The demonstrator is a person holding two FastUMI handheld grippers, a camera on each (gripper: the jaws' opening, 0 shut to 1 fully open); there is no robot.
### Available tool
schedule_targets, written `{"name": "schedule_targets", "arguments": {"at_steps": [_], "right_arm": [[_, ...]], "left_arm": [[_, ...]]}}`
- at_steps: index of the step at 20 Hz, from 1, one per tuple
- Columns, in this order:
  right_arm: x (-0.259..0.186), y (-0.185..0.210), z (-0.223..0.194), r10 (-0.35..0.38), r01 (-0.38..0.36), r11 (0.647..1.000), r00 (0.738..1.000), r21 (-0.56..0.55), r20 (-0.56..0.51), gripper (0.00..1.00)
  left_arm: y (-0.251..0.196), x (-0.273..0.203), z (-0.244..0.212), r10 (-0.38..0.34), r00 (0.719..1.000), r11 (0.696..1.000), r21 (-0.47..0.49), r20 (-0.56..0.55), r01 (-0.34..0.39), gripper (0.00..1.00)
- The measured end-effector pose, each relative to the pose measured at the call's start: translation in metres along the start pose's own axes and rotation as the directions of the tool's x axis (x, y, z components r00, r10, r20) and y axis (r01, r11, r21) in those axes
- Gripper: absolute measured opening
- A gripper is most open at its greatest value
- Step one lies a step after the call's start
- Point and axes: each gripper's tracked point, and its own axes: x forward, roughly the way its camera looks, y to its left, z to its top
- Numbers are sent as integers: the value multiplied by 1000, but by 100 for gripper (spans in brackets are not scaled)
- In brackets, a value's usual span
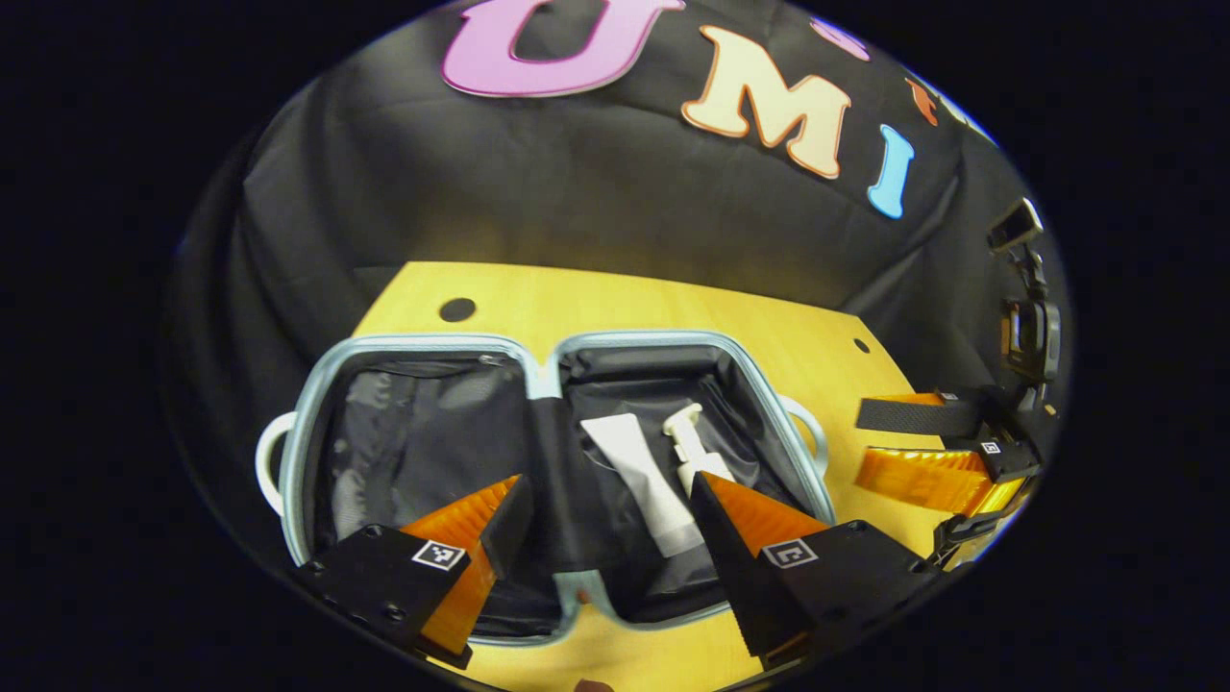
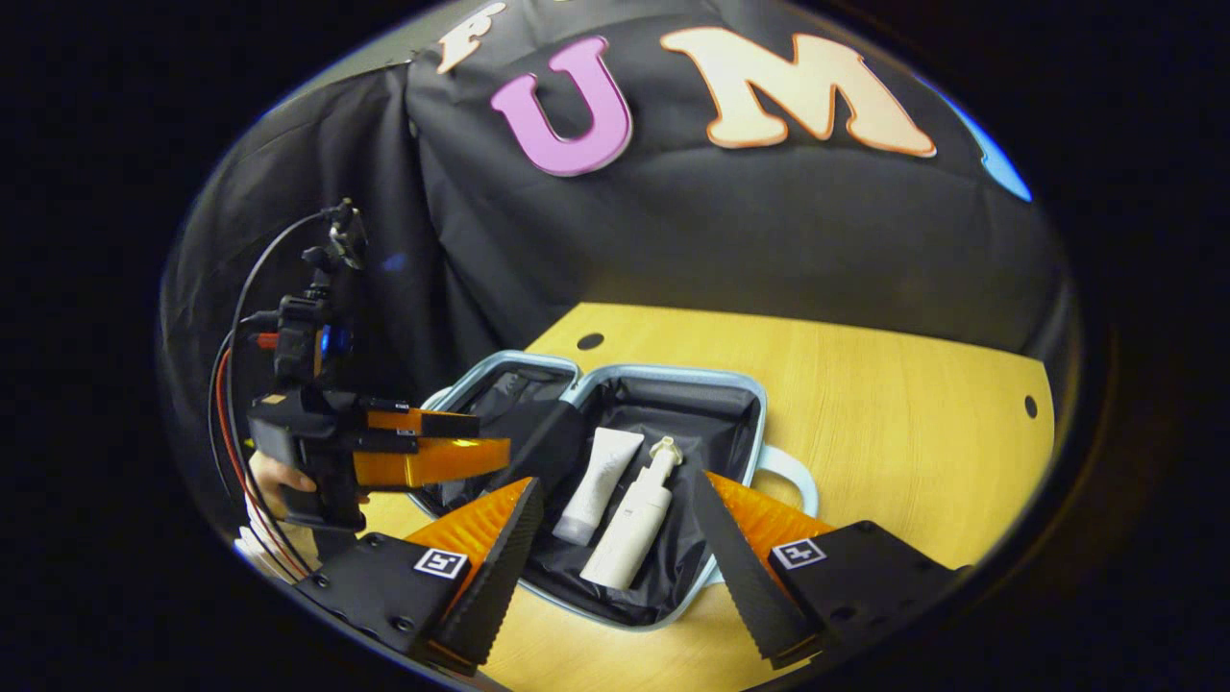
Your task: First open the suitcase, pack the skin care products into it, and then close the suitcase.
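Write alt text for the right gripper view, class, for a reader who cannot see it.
An open suitcase lies flat on a wooden table, with a tube and a pump bottle side by side in its right half. The right hand-held gripper hangs open in front of it. At left, the left hand-held gripper reaches over the other half.

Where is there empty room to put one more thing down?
The suitcase's left half is bare lining. The table is bare between the suitcase handle and the far edge. The right half is crowded: the tube and pump bottle lie side by side there.
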Motion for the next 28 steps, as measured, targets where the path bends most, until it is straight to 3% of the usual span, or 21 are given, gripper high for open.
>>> {"name": "schedule_targets", "arguments": {"at_steps": [5,8,10,11,13,16,21,28], "right_arm": [[-46,0,-3,-54,63,998,966,-31,253,99],[-87,-22,-8,-156,190,981,902,-46,401,94],[-112,-29,-16,-207,257,966,857,-43,472,98],[-121,-28,-23,-223,275,961,841,-36,493,95],[-133,-26,-40,-251,304,953,820,-20,514,98],[-150,-25,-55,-293,341,940,782,16,550,99],[-173,-43,-77,-386,403,909,715,107,583,98],[-194,-65,-104,-488,462,864,674,199,554,98]], "left_arm": [[80,-44,1,129,987,990,-71,93,-123,95],[137,-65,-9,217,969,970,-133,114,-202,95],[173,-78,-19,259,959,952,-197,116,-233,95],[190,-84,-21,272,954,943,-231,125,-238,95],[227,-88,-20,306,940,927,-271,150,-258,95],[260,-77,-31,285,950,924,-300,126,-237,95],[263,-19,-57,212,974,938,-295,73,-182,95],[275,1,-59,184,981,946,-282,58,-161,94]]}}
